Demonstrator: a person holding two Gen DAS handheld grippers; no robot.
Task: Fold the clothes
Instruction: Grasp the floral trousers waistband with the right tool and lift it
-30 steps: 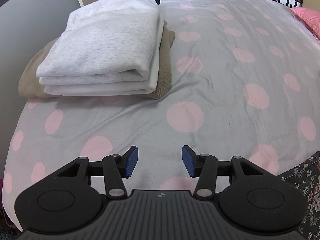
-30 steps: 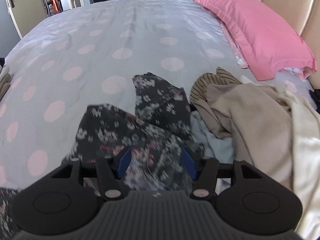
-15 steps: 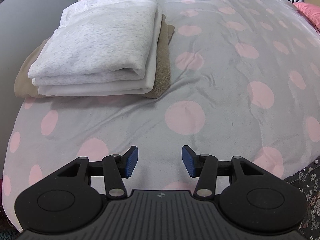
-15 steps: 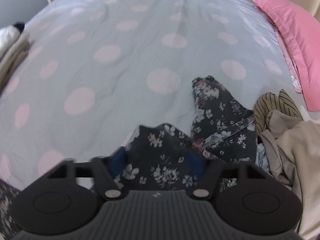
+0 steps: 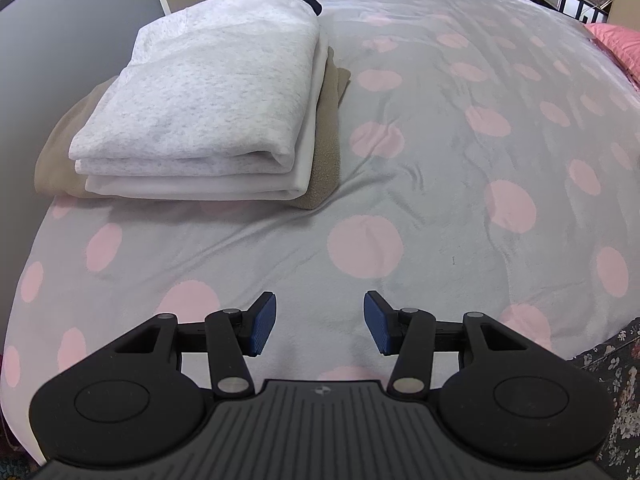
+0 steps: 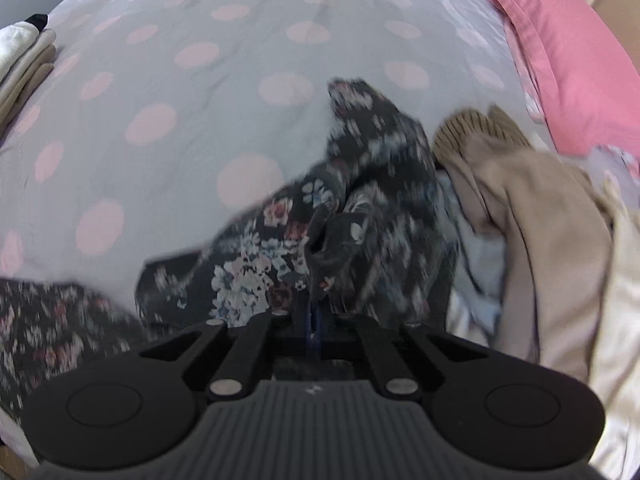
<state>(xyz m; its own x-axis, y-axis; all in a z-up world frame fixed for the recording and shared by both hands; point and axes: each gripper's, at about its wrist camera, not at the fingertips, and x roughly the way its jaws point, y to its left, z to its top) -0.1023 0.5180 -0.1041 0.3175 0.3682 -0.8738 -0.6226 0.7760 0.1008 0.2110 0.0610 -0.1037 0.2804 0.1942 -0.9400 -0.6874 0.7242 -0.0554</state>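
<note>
Since half a second ago the right gripper (image 6: 314, 326) has clamped its fingers together on the floral garment (image 6: 320, 240), which was only loosely between them before; the left gripper (image 5: 320, 322) stays spread wide above the bedspread (image 5: 440, 168), holding nothing. One stack of folded clothes (image 5: 208, 112) sits at the bed's left edge: a speckled grey piece, a white one, a tan one. The dark flowered garment lies crumpled and blurred beside one heap of unfolded clothes (image 6: 540, 220), near one pink pillow (image 6: 560, 40).
</note>
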